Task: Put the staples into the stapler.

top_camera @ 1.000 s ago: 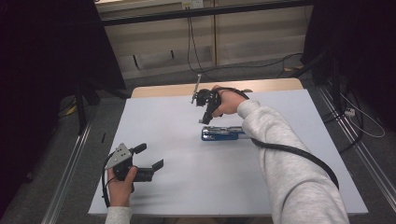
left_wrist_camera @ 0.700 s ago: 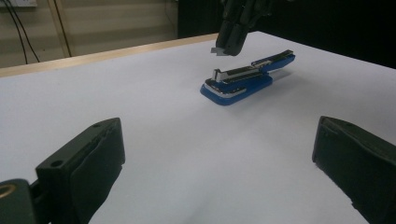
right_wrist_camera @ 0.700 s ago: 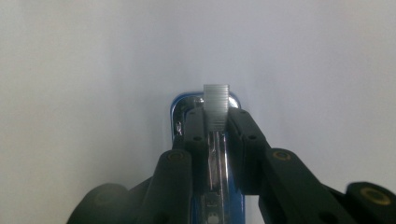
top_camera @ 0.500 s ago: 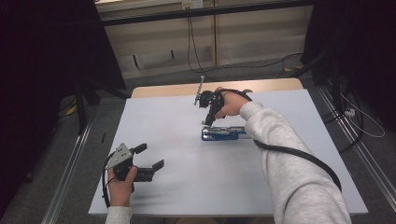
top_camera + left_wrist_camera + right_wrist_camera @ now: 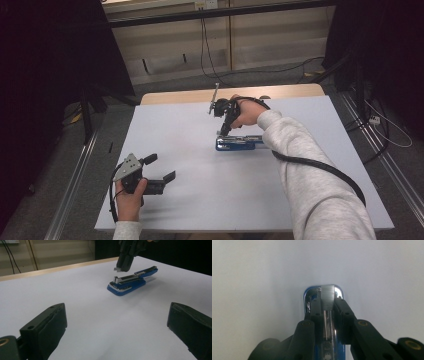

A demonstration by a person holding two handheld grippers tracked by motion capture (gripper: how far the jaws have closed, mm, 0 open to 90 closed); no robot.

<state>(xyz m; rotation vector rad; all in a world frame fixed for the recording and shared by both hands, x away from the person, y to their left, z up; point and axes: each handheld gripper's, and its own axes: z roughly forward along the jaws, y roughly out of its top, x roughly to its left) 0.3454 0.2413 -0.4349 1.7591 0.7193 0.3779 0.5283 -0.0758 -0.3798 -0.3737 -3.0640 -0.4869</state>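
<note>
One stapler, blue plastic with shiny metal parts, lies flat near the middle of the white table, its long body open and its ribbed metal strip of staples bare. The right gripper points down at its left end, black jaws nearly closed around a small metal piece. The left gripper rests near the table's front left, jaws wide apart, holding nothing.

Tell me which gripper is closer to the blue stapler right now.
Right. The right gripper hangs directly above the front end of the blue stapler, its jaws close together. The left gripper rests open near the table's near-left edge, well away from it.
</note>
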